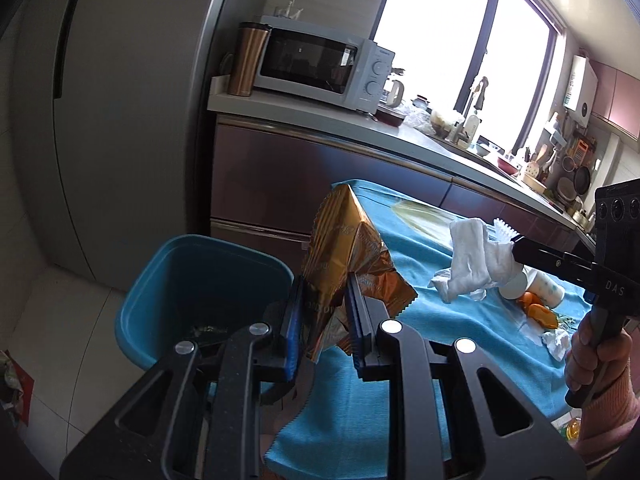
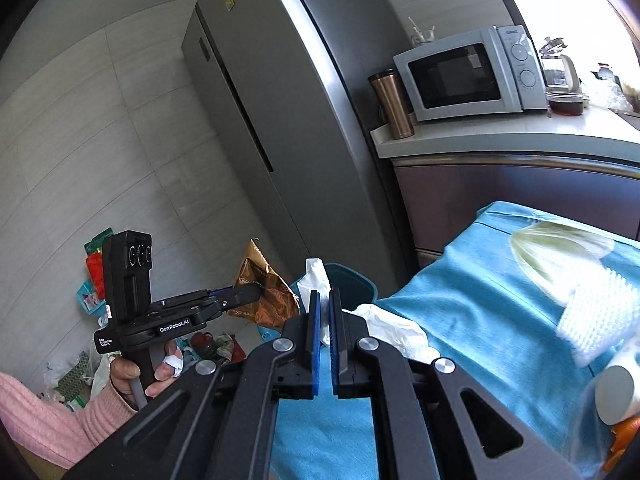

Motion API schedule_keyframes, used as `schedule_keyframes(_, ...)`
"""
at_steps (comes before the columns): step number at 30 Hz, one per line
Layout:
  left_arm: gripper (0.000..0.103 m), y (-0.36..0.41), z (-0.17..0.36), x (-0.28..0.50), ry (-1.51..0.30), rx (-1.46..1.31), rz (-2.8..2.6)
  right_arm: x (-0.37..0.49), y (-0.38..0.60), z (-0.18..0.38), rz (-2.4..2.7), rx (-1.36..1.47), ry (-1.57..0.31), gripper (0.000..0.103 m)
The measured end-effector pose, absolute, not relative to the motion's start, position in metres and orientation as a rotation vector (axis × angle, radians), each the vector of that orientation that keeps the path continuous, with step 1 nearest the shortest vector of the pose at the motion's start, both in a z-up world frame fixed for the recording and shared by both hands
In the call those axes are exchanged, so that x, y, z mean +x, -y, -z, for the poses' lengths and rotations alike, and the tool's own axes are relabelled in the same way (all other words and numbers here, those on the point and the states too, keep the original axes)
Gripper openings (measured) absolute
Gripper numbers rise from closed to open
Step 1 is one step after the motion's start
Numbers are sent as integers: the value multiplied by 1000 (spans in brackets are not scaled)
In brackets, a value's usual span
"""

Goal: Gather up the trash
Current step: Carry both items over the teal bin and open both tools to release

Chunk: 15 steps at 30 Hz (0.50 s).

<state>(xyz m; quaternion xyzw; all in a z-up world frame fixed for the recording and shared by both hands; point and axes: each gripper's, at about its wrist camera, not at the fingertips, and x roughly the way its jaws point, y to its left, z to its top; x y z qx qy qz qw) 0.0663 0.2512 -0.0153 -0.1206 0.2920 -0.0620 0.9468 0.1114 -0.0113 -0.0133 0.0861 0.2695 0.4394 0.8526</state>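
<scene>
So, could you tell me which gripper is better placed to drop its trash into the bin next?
The left gripper. It holds the gold wrapper right beside the blue bin, near its rim. The right gripper pinches a white tissue above the table, farther from the bin.

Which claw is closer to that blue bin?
The left. The left claw, clamping a gold wrapper, is right beside the blue bin. The right claw, gripping a white tissue, is farther off, over the table.
</scene>
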Motion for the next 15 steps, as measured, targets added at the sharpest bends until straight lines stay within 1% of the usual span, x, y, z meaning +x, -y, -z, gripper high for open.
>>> schedule_keyframes(15, 21, -310, 40, 73, -627, -291, -13, 135, -71, 20, -1023, 138, -638, 3)
